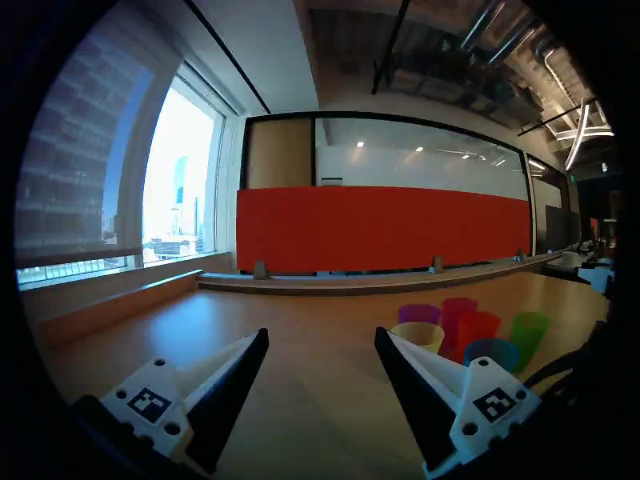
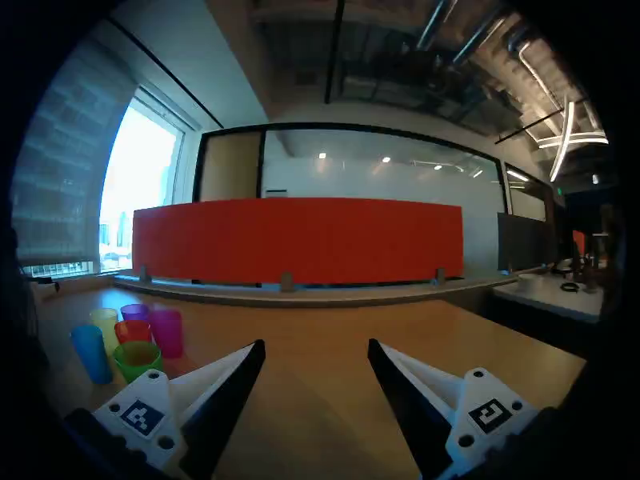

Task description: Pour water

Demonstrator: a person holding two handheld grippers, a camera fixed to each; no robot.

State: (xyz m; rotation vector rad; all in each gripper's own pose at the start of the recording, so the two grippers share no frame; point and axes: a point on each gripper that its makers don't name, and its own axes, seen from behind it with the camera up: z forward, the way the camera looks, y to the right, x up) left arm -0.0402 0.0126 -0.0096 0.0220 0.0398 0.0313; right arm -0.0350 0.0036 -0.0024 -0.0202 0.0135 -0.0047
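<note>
Left gripper (image 1: 321, 334): I see its fingers spread apart, grasping nothing, above the desk (image 1: 312, 400).
Right gripper (image 2: 316, 346): fingers likewise parted, empty.
Cups (image 1: 472, 330): coloured cluster standing on the desk, 3 o'clock in left gripper view, 9 o'clock in right gripper view.
Surroundings: red partition (image 1: 384, 228) at 12 o'clock; window (image 1: 180, 192) at 10 o'clock.
Obscured: my left gripper's finger overlaps yellow cup (image 1: 420, 334) and blue cup (image 1: 494, 350); contents unreadable.

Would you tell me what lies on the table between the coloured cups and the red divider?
Nothing: bare wooden tabletop runs from the cups to the red divider, seen in the right gripper view.
</note>
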